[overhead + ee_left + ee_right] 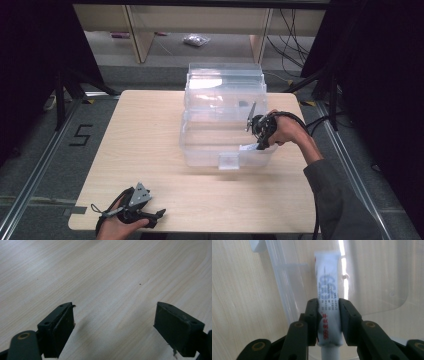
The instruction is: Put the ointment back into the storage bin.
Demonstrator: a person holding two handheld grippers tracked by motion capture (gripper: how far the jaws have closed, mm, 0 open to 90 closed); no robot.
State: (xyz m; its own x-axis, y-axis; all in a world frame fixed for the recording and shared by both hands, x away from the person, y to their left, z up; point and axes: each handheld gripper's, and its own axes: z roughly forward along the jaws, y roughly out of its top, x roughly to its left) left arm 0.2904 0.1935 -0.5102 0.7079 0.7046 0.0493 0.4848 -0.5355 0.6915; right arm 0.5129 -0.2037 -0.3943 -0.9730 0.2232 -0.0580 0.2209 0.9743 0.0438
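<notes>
Two sets of tongs are at work on one wooden desk [150,130], and on it stand one clear plastic box [225,117] and, as far as I can count, one white tube [327,297]. The right tongs [329,315] are clamped on that tube, one black pad pressed to each side of its lower body, its crimped flat end pointing away from the hand and its cap end toward the hand, cut off at the bottom edge of the right gripper view. From the high view the right tongs [260,140] dip over the near right corner of the box, and the tube is a small pale shape [248,147] just inside the front wall; whether it touches the box floor I cannot tell. The tube carries blue and red printing, too blurred to read. The left tongs [145,216] lie at the near left edge of the desk under the person's hand, well apart from the box, jaws standing wide with bare wood between them. The box's see-through walls make its inner divisions hard to make out.
</notes>
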